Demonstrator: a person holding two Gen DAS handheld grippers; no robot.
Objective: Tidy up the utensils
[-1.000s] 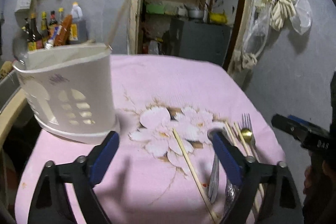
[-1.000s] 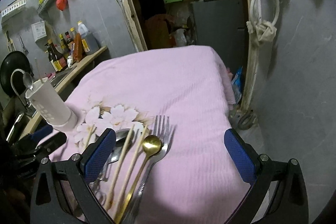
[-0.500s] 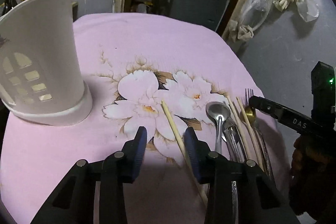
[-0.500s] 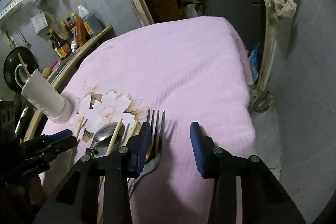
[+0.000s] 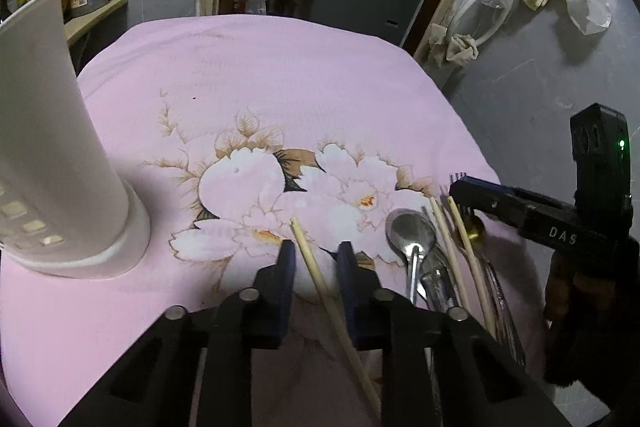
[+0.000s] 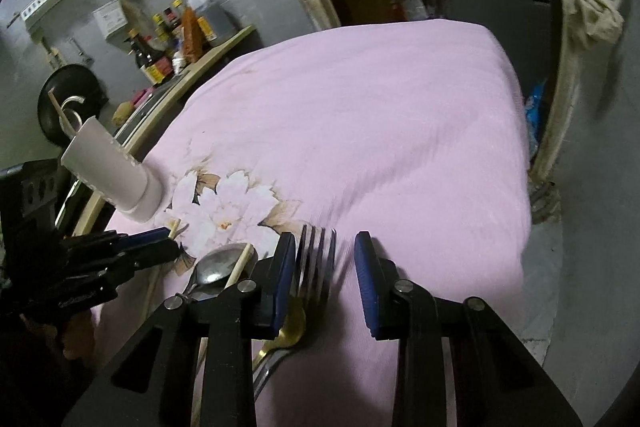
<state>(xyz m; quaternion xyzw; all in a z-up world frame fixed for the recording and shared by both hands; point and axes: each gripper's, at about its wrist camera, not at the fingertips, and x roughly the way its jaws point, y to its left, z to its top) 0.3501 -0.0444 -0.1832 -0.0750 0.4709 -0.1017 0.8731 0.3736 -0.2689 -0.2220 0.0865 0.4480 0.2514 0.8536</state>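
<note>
One chopstick stands in the holder (image 6: 108, 175); the rest lie loose. Left gripper (image 5: 314, 259) jaws, just closing, straddle a chopstick (image 5: 316, 267) unclenched; right gripper (image 6: 322, 267) jaws, just closing, straddle the fork (image 6: 318, 259).

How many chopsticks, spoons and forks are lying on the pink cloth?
Chopsticks: 3
Spoons: 2 (one silver, one gold)
Forks: 1
Total: 6
A shiny piece under the silver spoon is too hidden to name, so it is not counted.
</note>
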